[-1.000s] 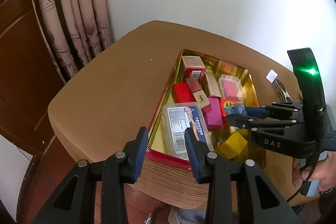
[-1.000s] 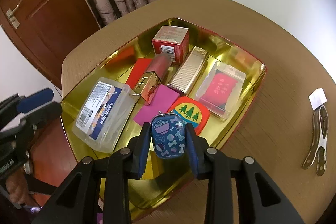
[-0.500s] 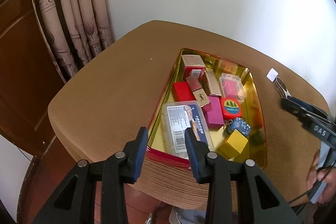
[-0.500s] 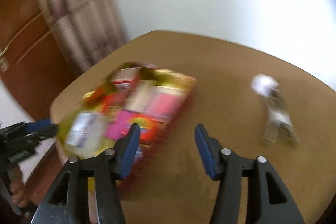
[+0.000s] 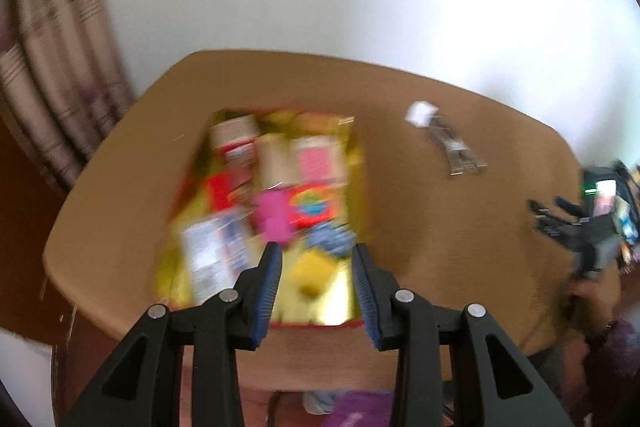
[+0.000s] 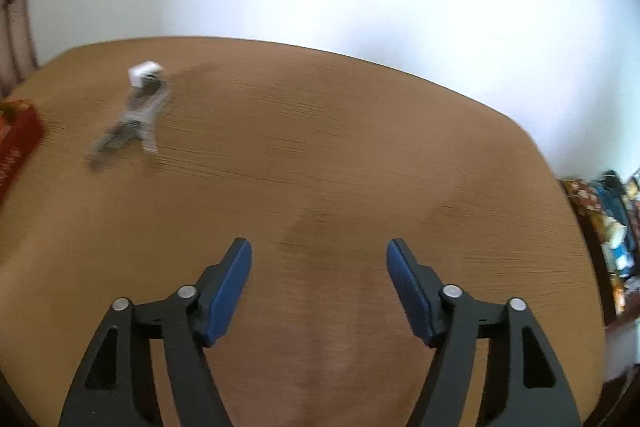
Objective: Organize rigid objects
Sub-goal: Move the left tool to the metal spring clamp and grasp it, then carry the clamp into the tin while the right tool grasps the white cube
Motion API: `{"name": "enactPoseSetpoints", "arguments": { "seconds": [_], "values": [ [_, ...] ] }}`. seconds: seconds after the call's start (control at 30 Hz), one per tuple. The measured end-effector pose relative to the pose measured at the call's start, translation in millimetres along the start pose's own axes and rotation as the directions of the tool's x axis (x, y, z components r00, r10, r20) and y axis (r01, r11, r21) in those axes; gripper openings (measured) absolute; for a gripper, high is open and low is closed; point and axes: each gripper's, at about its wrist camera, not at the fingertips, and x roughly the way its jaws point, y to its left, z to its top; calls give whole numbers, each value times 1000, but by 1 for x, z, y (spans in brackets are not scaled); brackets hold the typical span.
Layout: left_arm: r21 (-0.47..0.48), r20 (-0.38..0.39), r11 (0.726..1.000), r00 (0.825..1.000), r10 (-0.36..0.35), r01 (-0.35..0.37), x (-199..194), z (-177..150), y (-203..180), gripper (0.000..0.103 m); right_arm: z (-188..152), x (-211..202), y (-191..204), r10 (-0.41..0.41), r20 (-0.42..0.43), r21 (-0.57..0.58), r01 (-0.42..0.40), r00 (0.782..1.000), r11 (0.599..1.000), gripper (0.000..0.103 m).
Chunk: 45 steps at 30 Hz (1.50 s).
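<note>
Right claw (image 6: 319, 291) empty, jaws just widening, nearer arm; metal clip (image 6: 132, 123) well left of it, long axis diagonal, beside tray (image 6: 20, 135). Left claw (image 5: 316, 291) part-open, empty.

Bright daylight, heavy motion blur, fisheye-curved dark corners

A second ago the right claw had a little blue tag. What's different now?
The right gripper let the blue tag go into the gold tray; its jaws have just been opening, nothing between them, over bare table. The metal clip stays on the table.
</note>
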Motion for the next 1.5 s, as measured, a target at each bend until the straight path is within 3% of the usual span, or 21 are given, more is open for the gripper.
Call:
{"name": "enactPoseSetpoints", "arguments": {
  "seconds": [0.07,0.17,0.27,0.43,0.47,0.57,0.63,0.97,1.07,1.13,1.17,1.2,1.23,1.5],
  "values": [
    [33,-30,998,998,-57,58,9,17,-23,46,-6,8,-10,-10,-6,21,10,1000,1000,72],
    [22,-85,987,984,-155,158,36,51,-60,51,-8,5,-23,58,18,75,-59,998,995,77],
    [20,-140,979,970,-197,201,83,85,-99,53,-12,-2,-35,96,50,107,-101,994,989,79],
    [39,-242,982,955,-172,186,169,126,-146,54,-16,-3,-56,181,86,192,-195,980,962,79],
    [26,-270,988,952,-142,155,187,132,-150,54,-17,-3,-60,204,90,206,-219,975,954,79],
    [-58,-335,987,929,-161,150,223,141,-150,54,-20,-6,-70,253,106,239,-271,962,932,79],
    [-85,-352,988,923,-154,132,239,145,-151,54,-18,-9,-73,280,120,240,-302,952,923,79],
    [-80,-368,992,922,-118,95,268,156,-182,54,-22,-16,-86,336,110,234,-353,935,906,79],
    [-143,-397,987,909,-123,71,285,153,-179,54,-23,-16,-88,348,108,243,-365,931,899,79],
    [-171,-371,983,919,-133,73,286,152,-176,54,-23,-15,-91,346,105,252,-362,932,898,79],
    [-172,-374,982,918,-134,73,287,152,-176,52,-24,-16,-92,347,105,254,-362,932,897,79],
    [-158,-371,986,921,-114,59,286,152,-177,35,-23,-15,-92,349,105,255,-364,931,896,79],
    [-141,-369,989,924,-99,49,284,151,-177,34,-24,-15,-93,350,103,256,-364,931,895,79],
    [-160,-324,975,925,-197,151,249,128,-162,33,-18,-2,-94,358,86,301,-367,930,880,79]
  ]
}}
